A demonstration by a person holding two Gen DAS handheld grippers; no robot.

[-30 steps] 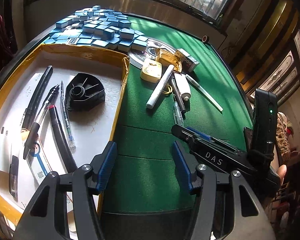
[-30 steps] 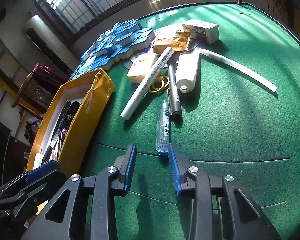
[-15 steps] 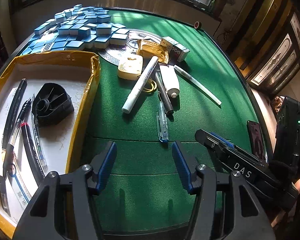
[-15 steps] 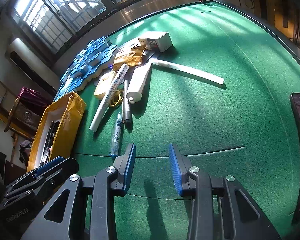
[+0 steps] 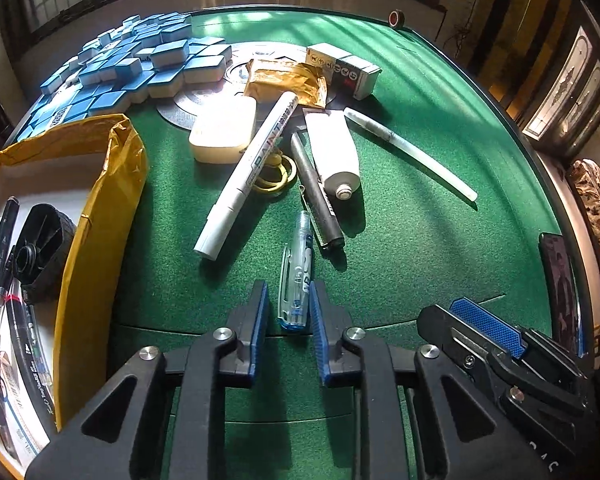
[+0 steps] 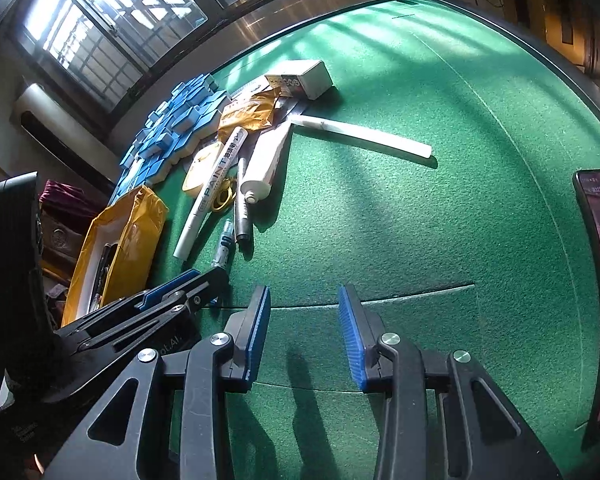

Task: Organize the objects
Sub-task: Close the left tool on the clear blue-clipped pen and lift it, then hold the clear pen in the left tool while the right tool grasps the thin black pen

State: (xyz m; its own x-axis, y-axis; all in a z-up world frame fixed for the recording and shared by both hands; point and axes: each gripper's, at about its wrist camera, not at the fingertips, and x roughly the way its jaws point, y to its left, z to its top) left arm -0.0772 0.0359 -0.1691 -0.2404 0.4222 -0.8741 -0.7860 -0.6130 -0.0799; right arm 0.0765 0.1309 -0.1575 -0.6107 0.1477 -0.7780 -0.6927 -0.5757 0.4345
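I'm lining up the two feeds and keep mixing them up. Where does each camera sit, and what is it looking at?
Left wrist: sits on the left claw, looking down along its fingers at the clear pen between them; the right claw shows at lower right.
Right wrist: sits on the right claw, looking down at bare green table; the left claw shows at lower left.
Shared: the pen, white marker, yellow box.

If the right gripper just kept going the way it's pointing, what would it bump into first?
Probably only the green felt: the right gripper is open over a bare patch, and the pens lie off to its left.
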